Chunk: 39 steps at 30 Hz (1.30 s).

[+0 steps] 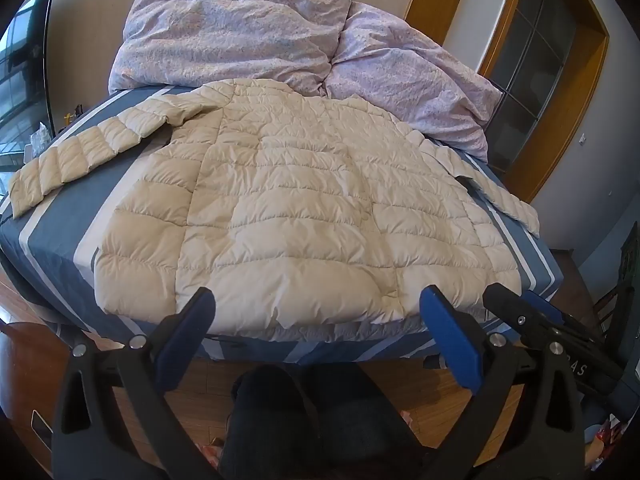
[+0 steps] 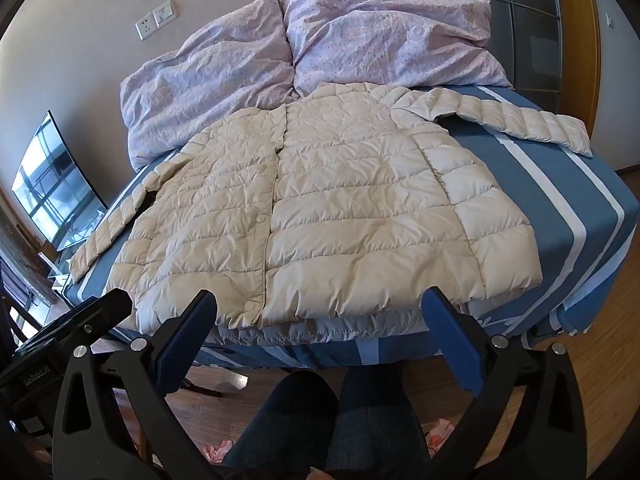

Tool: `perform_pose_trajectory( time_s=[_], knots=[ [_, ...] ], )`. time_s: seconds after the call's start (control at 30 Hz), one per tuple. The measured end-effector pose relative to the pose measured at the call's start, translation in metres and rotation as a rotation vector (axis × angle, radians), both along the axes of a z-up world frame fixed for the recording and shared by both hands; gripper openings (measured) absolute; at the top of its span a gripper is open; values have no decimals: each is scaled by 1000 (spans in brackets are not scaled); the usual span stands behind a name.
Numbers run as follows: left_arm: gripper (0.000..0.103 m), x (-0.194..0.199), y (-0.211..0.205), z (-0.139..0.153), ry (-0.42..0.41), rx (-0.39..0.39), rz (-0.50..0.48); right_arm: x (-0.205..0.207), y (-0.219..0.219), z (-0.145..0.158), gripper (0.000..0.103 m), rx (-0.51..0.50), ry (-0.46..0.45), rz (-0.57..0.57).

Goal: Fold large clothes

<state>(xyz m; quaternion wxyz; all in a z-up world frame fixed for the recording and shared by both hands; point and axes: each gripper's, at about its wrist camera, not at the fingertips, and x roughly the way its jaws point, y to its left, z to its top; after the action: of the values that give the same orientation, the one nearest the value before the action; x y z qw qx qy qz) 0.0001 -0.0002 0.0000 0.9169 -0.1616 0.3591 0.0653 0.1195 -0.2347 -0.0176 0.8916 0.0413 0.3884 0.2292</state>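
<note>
- Cream quilted down jacket (image 1: pixel 288 208) lies spread flat, front up, on the bed (image 1: pixel 60 236) with the blue-and-white striped sheet; hem toward the near edge, collar toward the far end.
- Snap placket (image 2: pixel 266 216) runs down the front and looks closed, though the upper snaps are too small to confirm.
- Both sleeves out to the sides: one sleeve (image 1: pixel 72 156) stretched across the sheet, the other sleeve (image 2: pixel 516 124) likewise on the opposite side. No fold made in either.
- Lilac floral duvet (image 2: pixel 320 40) bunched at the far end, just touching the collar area.
- Left gripper (image 1: pixel 316 324) jaws wide apart, nothing between them, poised off the near edge above the hem.
- Right gripper (image 2: pixel 316 324) same: wide, empty, short of the hem.
- Person's legs (image 2: pixel 332 420) visible below, at the foot of the bed.
- Judgement: folding not begun. Jacket is laid out ready; sleeves in, sides over and the final halving all remain.
</note>
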Motion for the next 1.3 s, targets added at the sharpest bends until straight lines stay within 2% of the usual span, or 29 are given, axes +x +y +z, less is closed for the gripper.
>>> perform_pose_trajectory(
  time_s=[1.07, 1.3],
  knots=[
    [101, 0, 0, 0, 1, 2, 1, 0, -4, 0, 102, 16, 6, -2],
    [101, 14, 4, 2, 16, 11, 0, 21, -2, 0, 102, 28, -6, -15]
  ],
)
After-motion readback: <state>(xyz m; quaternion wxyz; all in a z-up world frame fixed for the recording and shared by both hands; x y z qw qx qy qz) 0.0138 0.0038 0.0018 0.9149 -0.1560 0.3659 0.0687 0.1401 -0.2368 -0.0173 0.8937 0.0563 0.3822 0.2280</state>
